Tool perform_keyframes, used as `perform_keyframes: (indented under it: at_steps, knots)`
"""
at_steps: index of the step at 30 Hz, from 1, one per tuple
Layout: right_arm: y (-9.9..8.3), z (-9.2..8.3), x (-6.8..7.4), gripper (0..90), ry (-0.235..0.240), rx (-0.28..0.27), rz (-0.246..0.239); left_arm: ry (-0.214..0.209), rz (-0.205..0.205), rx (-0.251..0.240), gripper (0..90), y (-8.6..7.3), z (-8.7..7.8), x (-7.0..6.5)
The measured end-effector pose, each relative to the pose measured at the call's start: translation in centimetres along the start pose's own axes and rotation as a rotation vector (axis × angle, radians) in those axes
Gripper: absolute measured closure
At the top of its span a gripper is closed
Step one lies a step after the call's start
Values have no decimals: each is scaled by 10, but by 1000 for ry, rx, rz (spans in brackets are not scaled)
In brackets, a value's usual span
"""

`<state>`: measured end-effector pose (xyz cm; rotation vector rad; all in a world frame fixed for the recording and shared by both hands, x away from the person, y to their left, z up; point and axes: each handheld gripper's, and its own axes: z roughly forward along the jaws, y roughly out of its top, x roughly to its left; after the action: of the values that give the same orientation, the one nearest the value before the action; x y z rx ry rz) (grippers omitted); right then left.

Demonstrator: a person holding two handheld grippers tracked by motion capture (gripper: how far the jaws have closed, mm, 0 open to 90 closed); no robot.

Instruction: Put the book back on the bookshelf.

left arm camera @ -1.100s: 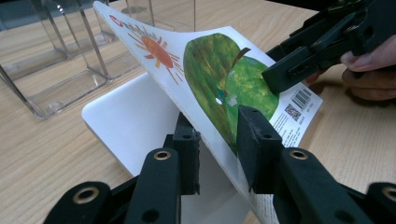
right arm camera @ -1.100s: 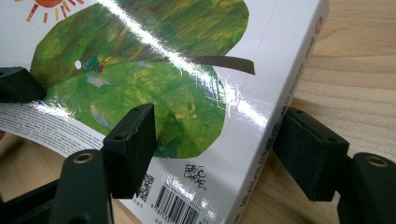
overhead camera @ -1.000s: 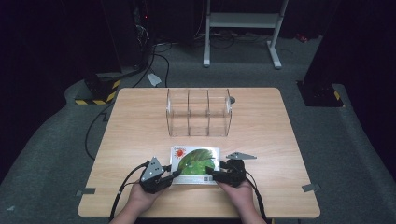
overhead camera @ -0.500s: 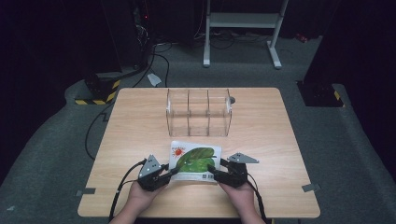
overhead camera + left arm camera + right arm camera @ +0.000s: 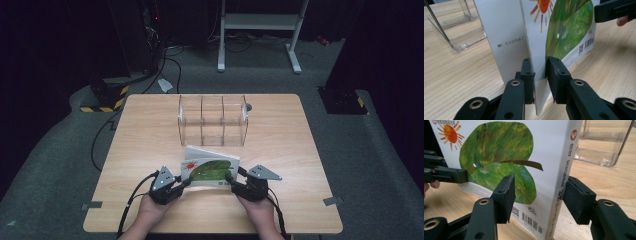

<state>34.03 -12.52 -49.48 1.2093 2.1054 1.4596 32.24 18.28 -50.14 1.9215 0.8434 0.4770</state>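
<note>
Two claws: both are standing a book [image 5: 209, 169] upright on the bench [image 5: 150, 130].
Left claw [image 5: 539, 67]: closing on the loose cover edge, steadying it.
Right claw [image 5: 537, 195]: closing around the spine, not yet clamping.
Rack [image 5: 213, 120]: waiting behind, probably the destination.

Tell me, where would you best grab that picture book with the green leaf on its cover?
By its two short ends, one gripper from each side. The picture book stands up off the table, so both ends are free. The right gripper straddles the stiff spine, which probably gives the firmest hold; the left gripper has been closing on the thin cover edge at the opening side.
</note>
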Motion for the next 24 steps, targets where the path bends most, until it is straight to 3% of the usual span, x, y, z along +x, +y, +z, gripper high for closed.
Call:
perform_keyframes:
  at_steps: [7,14,18,24]
  knots:
    - [0,-3,1,443,-7,-12,-18,8,6,20,734,-2,5,0]
    - [-1,-6,4,443,-2,-22,-43,27,21,75,704,-7,16,3]
    - [-1,-7,7,443,-7,-22,-75,27,29,73,701,-7,17,4]
    - [-3,-9,8,438,-4,-26,-78,34,38,74,682,-8,16,4]
